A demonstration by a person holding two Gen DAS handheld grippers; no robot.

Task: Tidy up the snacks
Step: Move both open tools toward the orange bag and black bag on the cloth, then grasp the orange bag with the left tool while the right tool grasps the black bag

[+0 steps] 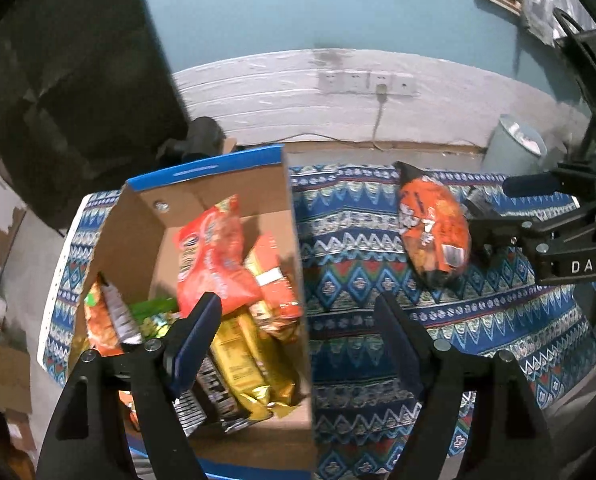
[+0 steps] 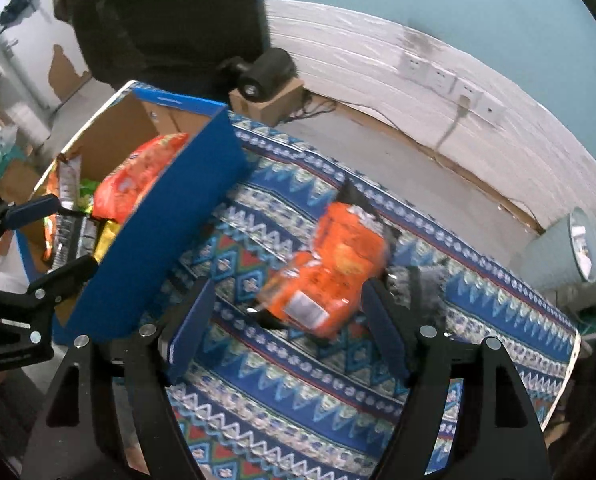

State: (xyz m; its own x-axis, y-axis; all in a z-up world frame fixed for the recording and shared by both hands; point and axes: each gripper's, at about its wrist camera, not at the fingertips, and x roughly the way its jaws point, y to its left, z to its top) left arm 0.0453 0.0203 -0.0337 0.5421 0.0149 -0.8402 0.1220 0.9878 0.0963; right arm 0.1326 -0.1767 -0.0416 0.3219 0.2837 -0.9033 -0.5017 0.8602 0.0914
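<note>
While most of the snacks already sit inside the cardboard box point(image 1: 146, 236) at the left of the left wrist view, one orange snack bag point(image 1: 434, 232) lies outside it on the patterned cloth point(image 1: 358, 264), at the right of that frame. Packed in the box are a red bag point(image 1: 214, 256) leaning against the back wall, a yellow packet point(image 1: 246, 360) lower down, a green packet point(image 1: 154, 308) and a few silver-edged wrappers, so I judge the sorting to be nearly finished, with this last bag left to bring in.

In the right wrist view, the orange snack bag shows at the centre, blurred, just beyond the fingertips of the right gripper point(image 2: 286, 308). Its jaws are spread wide and neither pad presses on the bag; nothing is held. The left gripper point(image 1: 298, 312) is spread too, straddling the right wall of the box and gripping nothing.

No other loose snack is visible on the cloth, though something grey and blurred lies just right of the bag. A pale bin point(image 1: 514, 144) stands beyond the cloth at the right.
</note>
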